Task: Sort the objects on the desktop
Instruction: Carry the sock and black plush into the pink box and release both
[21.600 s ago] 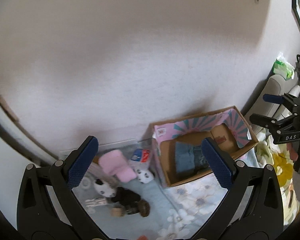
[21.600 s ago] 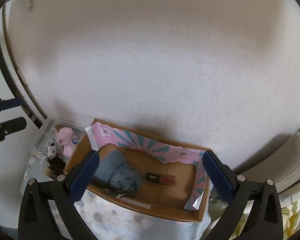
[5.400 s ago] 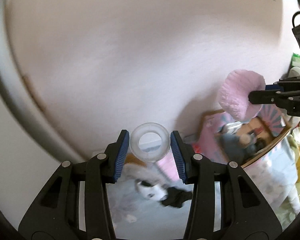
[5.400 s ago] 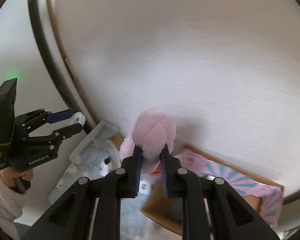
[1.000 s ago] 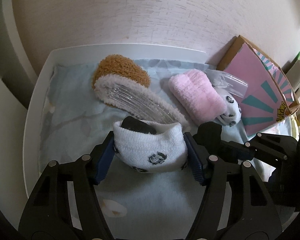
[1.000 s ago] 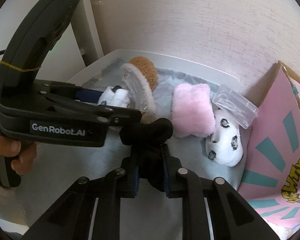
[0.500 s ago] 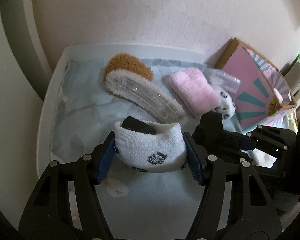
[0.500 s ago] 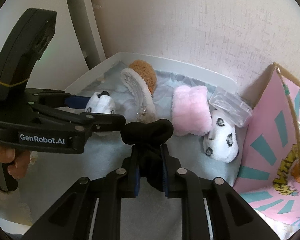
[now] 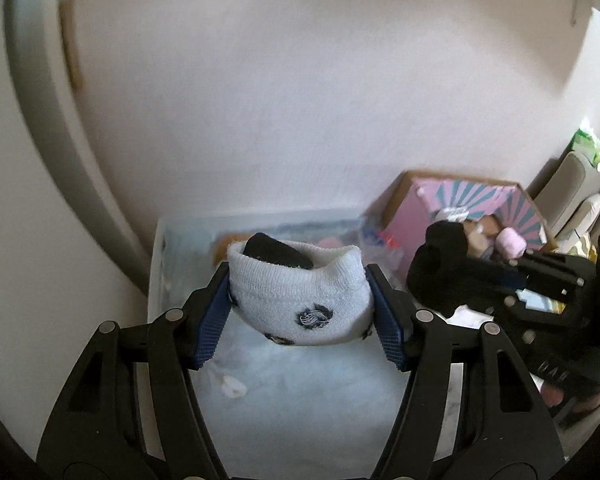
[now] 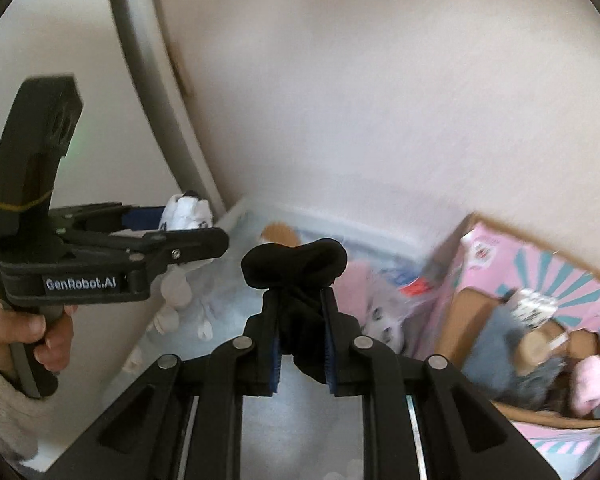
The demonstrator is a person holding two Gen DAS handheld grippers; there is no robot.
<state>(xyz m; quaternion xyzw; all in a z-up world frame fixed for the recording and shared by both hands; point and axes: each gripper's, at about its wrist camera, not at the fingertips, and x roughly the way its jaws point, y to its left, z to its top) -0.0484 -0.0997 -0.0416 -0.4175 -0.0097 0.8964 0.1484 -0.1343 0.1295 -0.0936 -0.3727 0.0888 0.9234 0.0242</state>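
White textured wall, grey curved frame, green packet

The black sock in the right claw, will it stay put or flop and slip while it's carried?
Likely floppy: the black sock bulges above the right claw and sags below the pads. Probably light, since a thin pinch carries it. Slipping seems unlikely, as the soft knit is squeezed tightly between the closed fingers.

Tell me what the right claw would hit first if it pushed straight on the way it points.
Probably the white tray against the wall, near its far rim. The right claw, shut on a black sock, aims down over the tray; depth is unclear.
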